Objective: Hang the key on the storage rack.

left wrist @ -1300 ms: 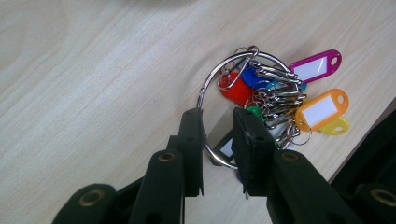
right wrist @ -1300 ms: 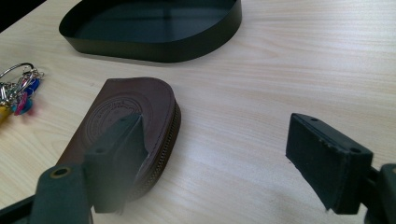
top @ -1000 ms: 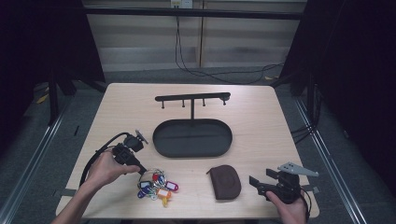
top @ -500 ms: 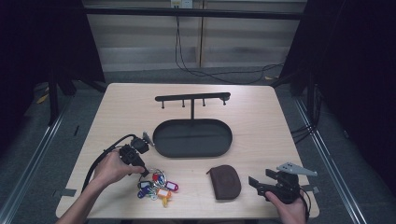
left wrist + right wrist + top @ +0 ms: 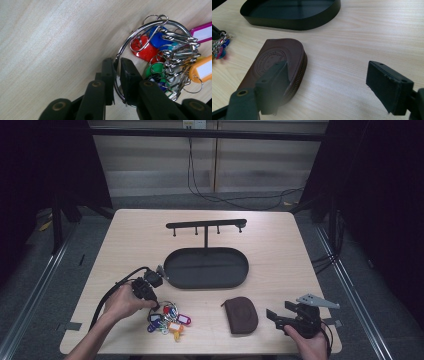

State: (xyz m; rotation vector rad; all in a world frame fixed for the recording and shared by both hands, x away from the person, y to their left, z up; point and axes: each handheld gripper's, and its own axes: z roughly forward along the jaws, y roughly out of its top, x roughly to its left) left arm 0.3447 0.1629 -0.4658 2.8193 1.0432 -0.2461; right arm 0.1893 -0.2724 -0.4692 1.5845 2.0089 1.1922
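Now, round steel key ring (image 5: 130, 47), leather pouch (image 5: 277, 67)

Your table (image 5: 130, 235) is pale wood-grain laminate, smooth and matt. At its 7 o'clock lies the key bunch (image 5: 165, 50): polished metal rings, glossy coloured plastic tags. The pouch (image 5: 279, 65) at 5 o'clock looks like brown embossed leather with a metal zip. The tray (image 5: 294, 23) is matt black metal.
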